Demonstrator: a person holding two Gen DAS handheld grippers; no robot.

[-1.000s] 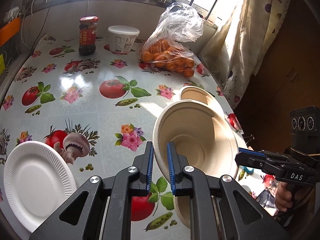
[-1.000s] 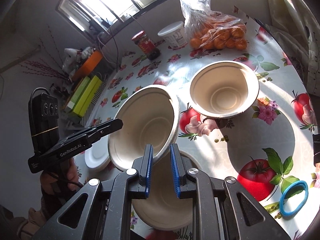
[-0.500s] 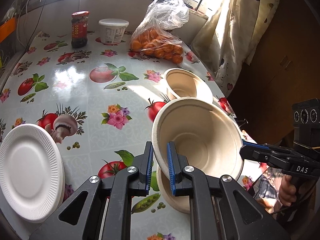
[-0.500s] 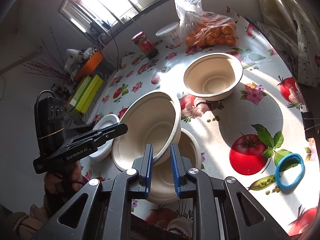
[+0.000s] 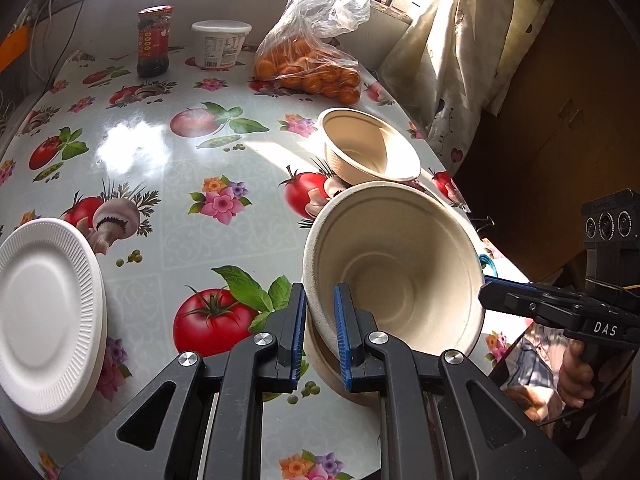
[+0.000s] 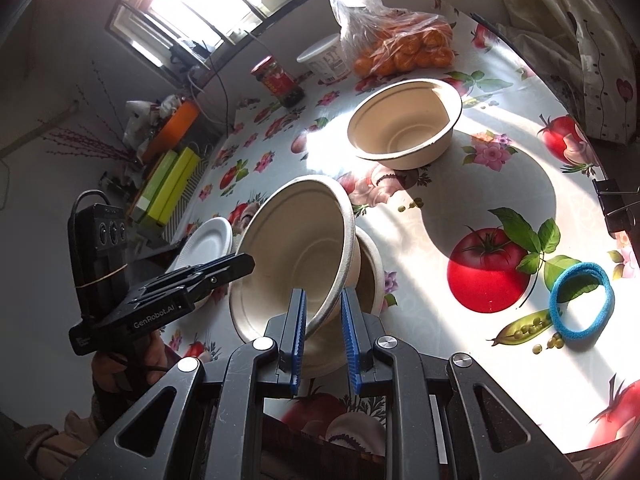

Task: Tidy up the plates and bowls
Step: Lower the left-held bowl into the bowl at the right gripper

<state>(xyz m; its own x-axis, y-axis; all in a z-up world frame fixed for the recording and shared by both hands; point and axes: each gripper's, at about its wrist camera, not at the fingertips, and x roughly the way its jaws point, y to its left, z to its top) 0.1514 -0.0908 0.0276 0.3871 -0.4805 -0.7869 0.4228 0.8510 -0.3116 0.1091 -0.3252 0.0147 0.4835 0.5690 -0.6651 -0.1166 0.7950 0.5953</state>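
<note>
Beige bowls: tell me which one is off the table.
The tilted bowl, gripped at opposite rim edges by both tools; one bowl sits beneath it, another nearer the oranges.

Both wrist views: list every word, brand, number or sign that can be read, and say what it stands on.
"DAS": on the right gripper, seen from the left wrist.
"GenRobot.AI": on the left gripper, seen from the right wrist.
Red label on the dark jar: printed, too blurred to read.
Label on the white tub: fine print, too small to read.
Nothing else carries text.
</note>
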